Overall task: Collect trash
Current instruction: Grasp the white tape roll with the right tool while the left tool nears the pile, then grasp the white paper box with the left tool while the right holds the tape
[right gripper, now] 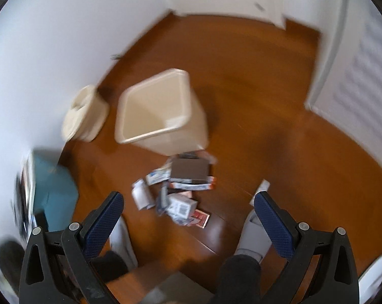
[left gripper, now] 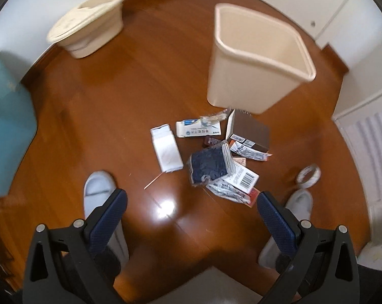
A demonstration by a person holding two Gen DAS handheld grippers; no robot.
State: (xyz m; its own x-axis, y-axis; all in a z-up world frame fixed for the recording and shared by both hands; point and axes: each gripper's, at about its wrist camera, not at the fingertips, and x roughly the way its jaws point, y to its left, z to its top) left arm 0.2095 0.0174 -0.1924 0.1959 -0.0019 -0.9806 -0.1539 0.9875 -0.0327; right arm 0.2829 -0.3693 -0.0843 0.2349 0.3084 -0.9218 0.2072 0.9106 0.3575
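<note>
A pile of trash lies on the wooden floor: a white tissue pack (left gripper: 166, 150), a wet-wipe pack (left gripper: 198, 129), a brown box (left gripper: 250, 133), a dark blue item in clear plastic (left gripper: 210, 164), a barcoded box (left gripper: 242, 177) and a thin stick (left gripper: 154, 180). A cream open bin (left gripper: 254, 60) stands just behind the pile. My left gripper (left gripper: 192, 204) is open and empty, high above the floor in front of the pile. In the right wrist view the pile (right gripper: 175, 192) and the bin (right gripper: 160, 114) show blurred. My right gripper (right gripper: 188, 206) is open and empty above the pile.
A second cream tub with a lid (left gripper: 87, 35) stands at the back left by the wall. A teal box (left gripper: 5, 126) is at the left. A tape roll (left gripper: 308, 174) lies at the right. The person's grey slippers (left gripper: 98, 192) stand near the pile. White louvred door (left gripper: 368, 152) at right.
</note>
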